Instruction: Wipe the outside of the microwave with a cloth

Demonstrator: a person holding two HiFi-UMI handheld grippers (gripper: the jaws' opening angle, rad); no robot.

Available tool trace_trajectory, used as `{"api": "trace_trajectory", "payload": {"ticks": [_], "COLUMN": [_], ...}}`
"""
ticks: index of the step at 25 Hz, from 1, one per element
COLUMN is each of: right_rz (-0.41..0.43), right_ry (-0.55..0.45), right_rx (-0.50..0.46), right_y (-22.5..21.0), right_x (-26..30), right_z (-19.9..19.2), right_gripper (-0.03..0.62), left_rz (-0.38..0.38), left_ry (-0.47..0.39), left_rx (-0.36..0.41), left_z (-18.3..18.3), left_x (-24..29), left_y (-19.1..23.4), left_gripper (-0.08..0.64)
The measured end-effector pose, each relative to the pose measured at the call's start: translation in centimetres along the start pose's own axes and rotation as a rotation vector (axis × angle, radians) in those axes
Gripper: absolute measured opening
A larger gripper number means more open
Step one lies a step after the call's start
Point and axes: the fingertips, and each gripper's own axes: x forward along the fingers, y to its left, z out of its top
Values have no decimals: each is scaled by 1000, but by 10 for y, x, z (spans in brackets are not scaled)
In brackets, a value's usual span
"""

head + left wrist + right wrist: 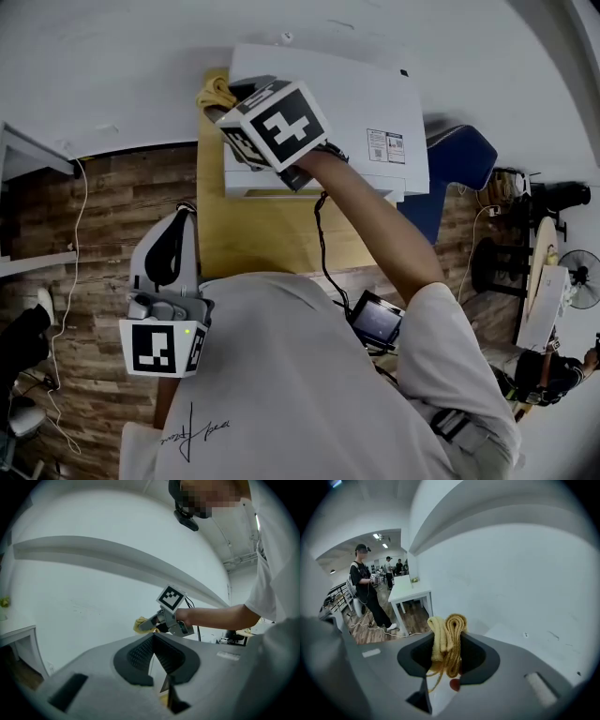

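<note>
The white microwave (347, 103) stands on a light wooden table (253, 234) against the white wall. My right gripper (230, 96) reaches to the microwave's back left corner, shut on a folded yellow cloth (214, 92). In the right gripper view the cloth (447, 639) stands bunched between the pads, with the microwave's white top (511, 637) just ahead. The left gripper view shows that right gripper (149, 626) and the cloth (139, 624) from the side. My left gripper (183, 212) hangs by the table's left edge, shut and holding nothing (153, 641).
A blue chair (459, 159) stands right of the microwave. A white table (28, 169) and a cable (66, 281) lie over the wooden floor at left. A fan (581, 277) and clutter sit far right. People (363, 588) stand by another white table (410, 590).
</note>
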Motion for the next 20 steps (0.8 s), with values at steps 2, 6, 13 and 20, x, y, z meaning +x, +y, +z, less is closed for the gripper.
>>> {"api": "trace_trajectory", "payload": {"ticks": [2, 6, 13, 20], "right_rz": [-9, -70, -192, -348], "right_ry": [-21, -24, -11, 34], "right_rx": [14, -1, 48, 146], "right_y": [-9, -35, -90, -160], "right_x": [-15, -45, -98, -160], "right_z": [3, -5, -45, -110], "right_gripper": [133, 133, 133, 133], "left_rz": [-17, -48, -101, -153], "left_ry": [3, 6, 6, 19], "left_rx": [4, 10, 33, 44], "left_z": [-2, -3, -3, -6], "left_x": [3, 10, 21, 32], "left_y": [-6, -19, -45, -70], "left_gripper": [-3, -3, -3, -3]}}
